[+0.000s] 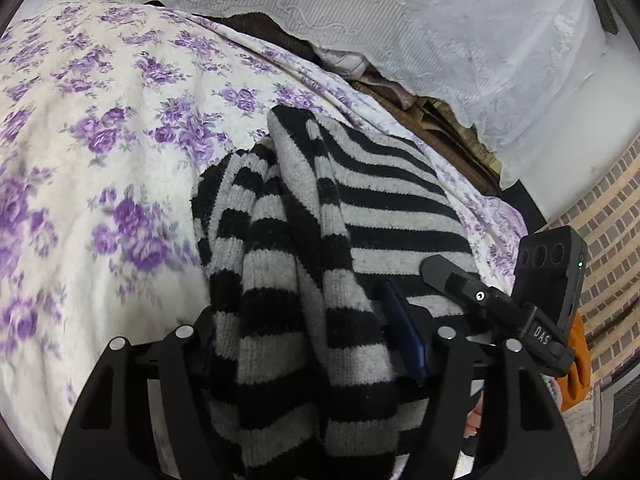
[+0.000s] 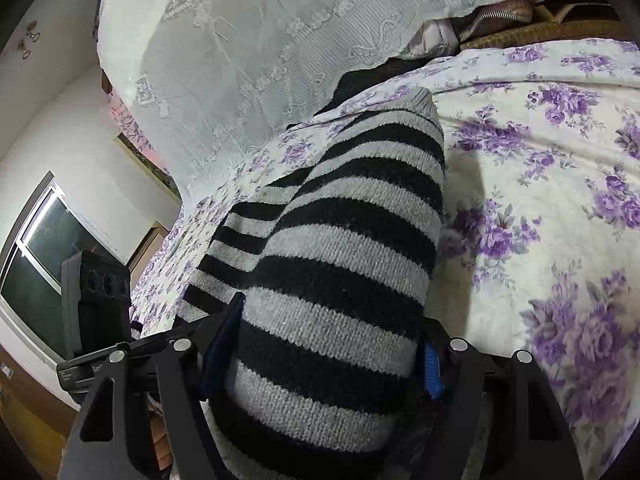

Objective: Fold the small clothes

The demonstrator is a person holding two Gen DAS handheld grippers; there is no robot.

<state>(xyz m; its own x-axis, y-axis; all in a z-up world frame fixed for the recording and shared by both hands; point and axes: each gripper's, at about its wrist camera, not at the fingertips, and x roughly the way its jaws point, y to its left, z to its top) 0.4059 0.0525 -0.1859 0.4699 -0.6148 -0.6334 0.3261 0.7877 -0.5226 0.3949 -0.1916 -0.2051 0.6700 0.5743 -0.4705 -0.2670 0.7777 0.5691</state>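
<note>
Purple roses on a white bedspread (image 1: 100, 128) cover the bed, and a white lace cloth (image 1: 460, 40) hangs over the furniture behind it. Brown and tan fabrics (image 1: 436, 120) show in the gap under the lace edge. At the far right of the left wrist view there is a strip of brick-patterned floor covering (image 1: 612, 220).

On the bedspread lies a black and grey striped knit sweater (image 1: 360, 200), bunched into thick folds. Its near end runs up into both tools.

The left gripper (image 1: 316, 344) has a wad of the striped knit between its jaws; a blue pad (image 1: 404, 332) on the right jaw lies against the fabric, while the left jaw's pad is hidden behind the knit, so a firm pinch cannot be confirmed from this view.

The right gripper (image 2: 328, 356) is pinching a thick roll of the same sweater (image 2: 340, 260), with blue pads (image 2: 432, 372) pressed against the knit on both sides. The roll reaches away from it across the bedspread.

In the right wrist view a window (image 2: 44, 248) sits in the wall at left.
</note>
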